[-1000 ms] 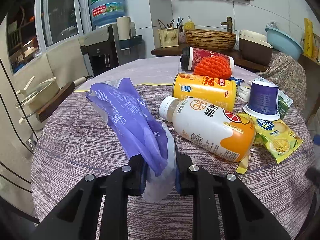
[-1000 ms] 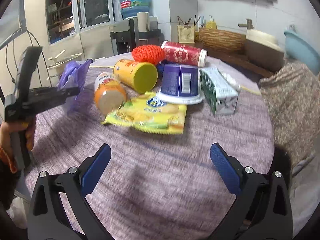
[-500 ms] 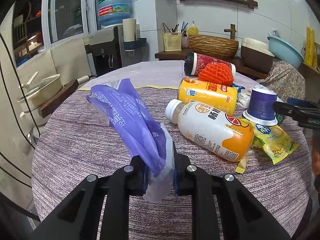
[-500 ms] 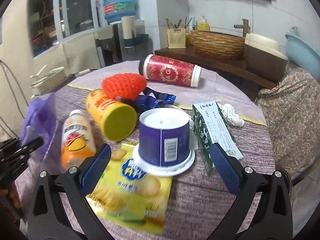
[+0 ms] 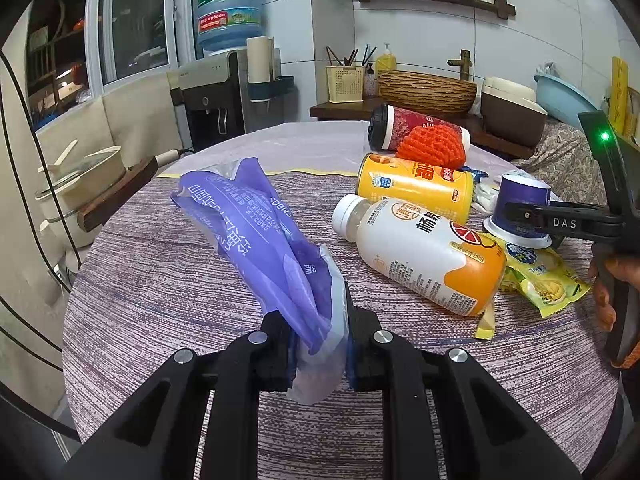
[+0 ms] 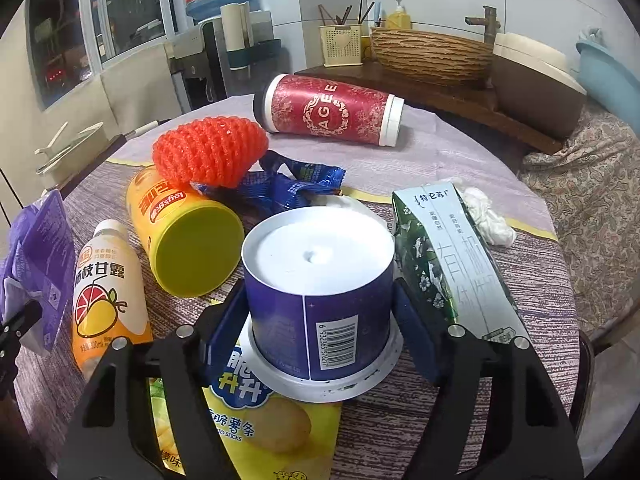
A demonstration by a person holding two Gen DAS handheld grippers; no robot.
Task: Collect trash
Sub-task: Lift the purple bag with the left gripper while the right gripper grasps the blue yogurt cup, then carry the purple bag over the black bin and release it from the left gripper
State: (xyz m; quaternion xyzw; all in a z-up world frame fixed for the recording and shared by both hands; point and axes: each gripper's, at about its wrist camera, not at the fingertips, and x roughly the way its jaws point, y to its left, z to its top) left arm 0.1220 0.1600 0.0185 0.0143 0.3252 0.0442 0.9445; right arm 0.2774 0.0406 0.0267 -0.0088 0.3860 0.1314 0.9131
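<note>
My left gripper is shut on a purple plastic bag, held over the round table. My right gripper has its blue pads on both sides of an upside-down purple cup that stands on a yellow chip packet; the pads touch or nearly touch its walls. The cup also shows in the left wrist view. Around it lie an orange-and-white drink bottle, a yellow can, an orange foam net, a blue wrapper, a red cup, a green carton and a crumpled tissue.
A wooden counter behind the table holds a woven basket and a chopstick holder. A water dispenser stands at the back left. A pot sits on a side stand at the left.
My right gripper moved forward to the purple cup and closed in from wide open to around it. My left gripper stayed shut on the purple bag, nearly still.
</note>
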